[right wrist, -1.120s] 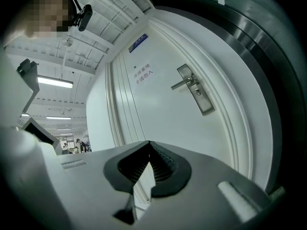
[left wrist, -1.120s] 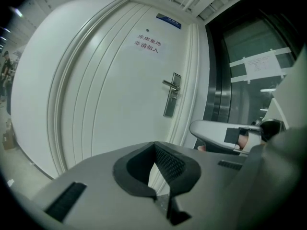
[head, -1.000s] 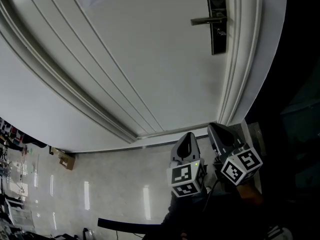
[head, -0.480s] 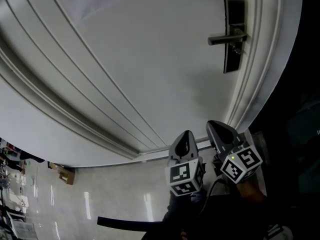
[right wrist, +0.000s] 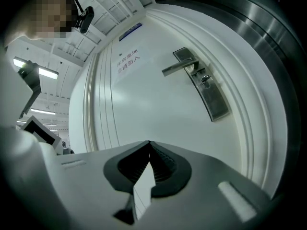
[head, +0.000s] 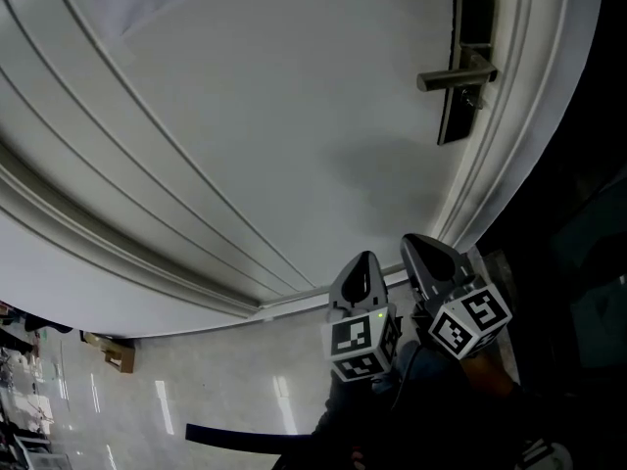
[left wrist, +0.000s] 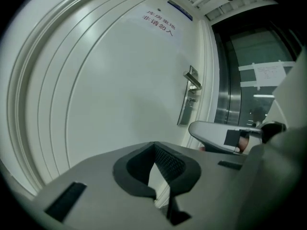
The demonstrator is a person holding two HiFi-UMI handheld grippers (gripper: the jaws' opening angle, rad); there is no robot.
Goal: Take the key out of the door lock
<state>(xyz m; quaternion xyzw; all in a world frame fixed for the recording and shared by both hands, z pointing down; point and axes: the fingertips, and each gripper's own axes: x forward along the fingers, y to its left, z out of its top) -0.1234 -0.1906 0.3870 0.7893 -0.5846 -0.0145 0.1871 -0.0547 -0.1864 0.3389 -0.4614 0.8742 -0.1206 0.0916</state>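
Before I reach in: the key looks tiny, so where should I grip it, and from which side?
Pinch the key by its exposed head, which juts from the lock plate under the lever handle. Come square to the door face, so it should pull straight out.

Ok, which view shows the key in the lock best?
The right gripper view: the key shows clearly on the lock plate under the handle. The head view shows it only as a small speck below the handle; the left gripper view sees the plate side-on, key barely discernible.
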